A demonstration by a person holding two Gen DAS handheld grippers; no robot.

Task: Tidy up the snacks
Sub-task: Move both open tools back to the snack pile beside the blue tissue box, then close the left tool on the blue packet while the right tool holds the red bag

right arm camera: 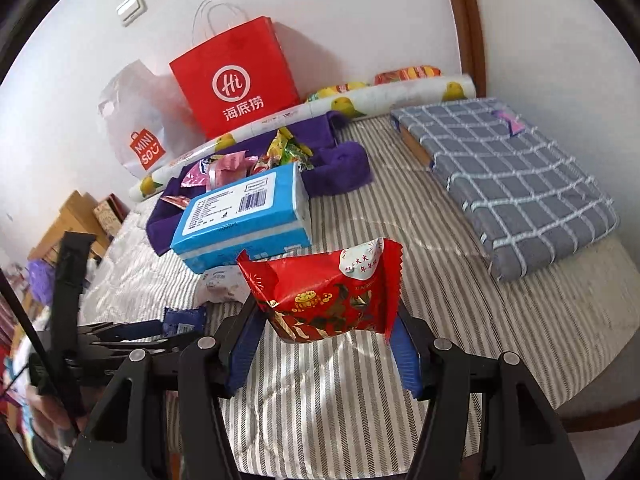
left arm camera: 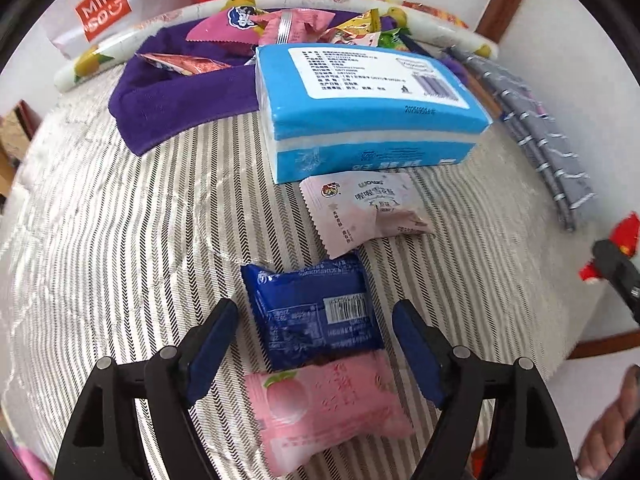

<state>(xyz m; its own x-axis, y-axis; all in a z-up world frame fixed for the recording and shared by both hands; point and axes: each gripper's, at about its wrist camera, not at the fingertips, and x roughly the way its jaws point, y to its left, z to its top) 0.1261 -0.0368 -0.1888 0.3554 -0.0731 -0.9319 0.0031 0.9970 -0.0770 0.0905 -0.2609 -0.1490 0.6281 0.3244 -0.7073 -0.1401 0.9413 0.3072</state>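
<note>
Your right hand-held gripper (right arm camera: 326,330) is clamped on the red snack (right arm camera: 324,292), lifted above the bed (right arm camera: 460,320) for transfer; left hand-held gripper (left arm camera: 316,320) spread wide, straddling the blue snack (left arm camera: 312,312), lined up to grab

White wall (right arm camera: 360,20) with a switch plate (right arm camera: 132,8) — striped bedspread (right arm camera: 340,400), brown wooden trim (right arm camera: 466,28)

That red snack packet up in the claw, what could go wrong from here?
The right claw pinches the red packet only by its lower part, so it might slip or tip out. The left claw is open around the dark blue packet, which touches the pink packet; closing could drag both.
</note>
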